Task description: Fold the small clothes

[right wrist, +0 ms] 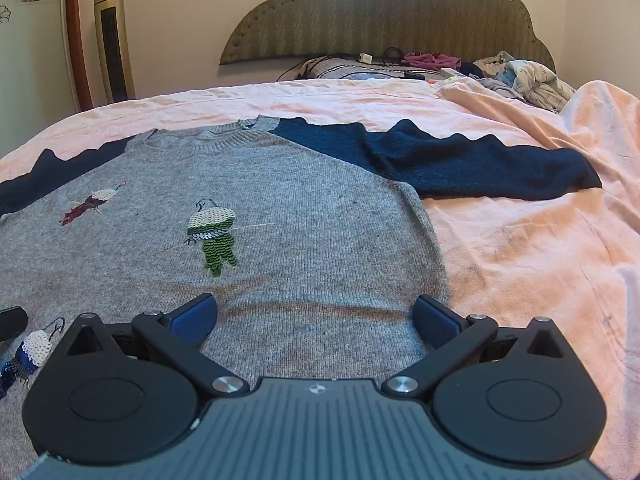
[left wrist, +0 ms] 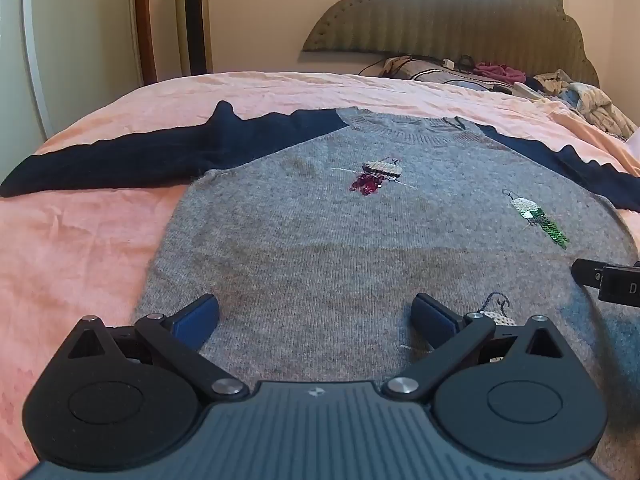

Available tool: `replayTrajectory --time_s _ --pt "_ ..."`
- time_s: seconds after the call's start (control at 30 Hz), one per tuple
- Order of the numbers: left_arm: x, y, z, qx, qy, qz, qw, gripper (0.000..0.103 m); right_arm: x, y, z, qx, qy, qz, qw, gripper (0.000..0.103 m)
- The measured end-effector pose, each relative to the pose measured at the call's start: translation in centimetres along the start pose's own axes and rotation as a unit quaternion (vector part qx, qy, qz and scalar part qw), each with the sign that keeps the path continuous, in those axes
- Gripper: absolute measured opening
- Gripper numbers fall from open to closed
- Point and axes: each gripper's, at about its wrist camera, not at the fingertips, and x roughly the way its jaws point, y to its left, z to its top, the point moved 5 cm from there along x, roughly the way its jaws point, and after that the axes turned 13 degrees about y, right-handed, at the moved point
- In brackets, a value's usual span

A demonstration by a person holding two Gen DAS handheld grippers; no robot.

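Both hand-held grippers, left [left wrist: 316, 314] and right [right wrist: 316, 314], are hovering with jaws spread wide, gripping nothing, over the lower body of a grey sweater [left wrist: 360, 240] lying flat on a pink bed [left wrist: 80, 240]; navy sleeves are spreading outward, sequin figures are showing on its front; only the right view is showing the whole right sleeve [right wrist: 460, 164].

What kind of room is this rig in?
A bedroom, most likely in a home. A grey knit sweater with navy sleeves lies spread on a bed with a pink sheet, below a scalloped olive upholstered headboard. A gold tower fan stands by the wall.
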Motion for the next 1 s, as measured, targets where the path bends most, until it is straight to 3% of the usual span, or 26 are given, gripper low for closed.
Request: replayTrajectory --time_s 1.0 --pt "-0.04 -0.12 0.01 0.002 -0.001 0.007 1.0000 0.103 -0.03 -0.01 0.04 0.000 -0.001 0.000 1.000 0.103"
